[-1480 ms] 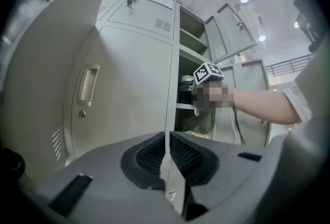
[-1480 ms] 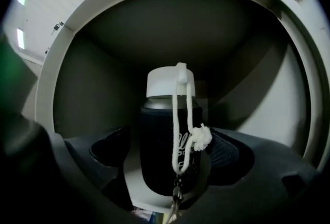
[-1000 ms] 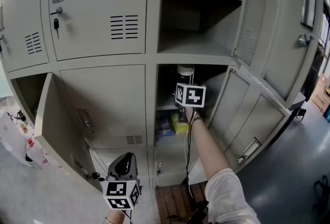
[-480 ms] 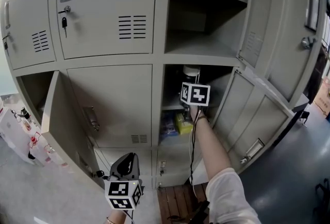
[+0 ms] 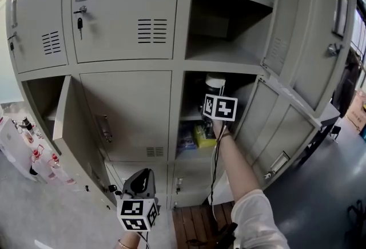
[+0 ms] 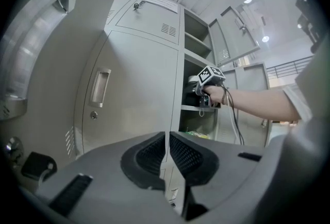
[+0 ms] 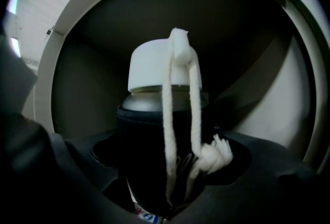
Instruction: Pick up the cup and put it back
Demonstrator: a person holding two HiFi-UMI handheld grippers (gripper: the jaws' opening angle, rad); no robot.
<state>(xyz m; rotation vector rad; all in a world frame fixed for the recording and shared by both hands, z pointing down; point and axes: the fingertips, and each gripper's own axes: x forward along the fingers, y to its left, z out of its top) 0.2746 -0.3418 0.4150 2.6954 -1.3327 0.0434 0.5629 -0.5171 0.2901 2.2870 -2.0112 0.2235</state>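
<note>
The cup (image 7: 154,109) has a white lid, a dark sleeve and a white cord hanging down its front. It stands upright between the jaws of my right gripper (image 7: 165,169), which is shut on its dark body. In the head view my right gripper (image 5: 213,95) reaches into the open middle locker compartment (image 5: 247,90), and the cup's (image 5: 215,81) white lid shows just above the marker cube. My left gripper (image 5: 139,180) hangs low in front of the lockers, far from the cup. Its jaws are shut with nothing between them, as the left gripper (image 6: 166,150) view shows.
Open locker doors (image 5: 289,110) swing out at the right and another open door (image 5: 71,127) at the lower left. A blue packet (image 5: 184,140) and a yellow box (image 5: 202,135) lie on the shelf below the cup. A black cable (image 5: 214,168) trails along the forearm. Small bottles (image 5: 35,159) stand at far left.
The head view has drifted, so the lockers sit a little further right in the picture. My right gripper still holds the cup inside the compartment. The left gripper has hardly moved.
</note>
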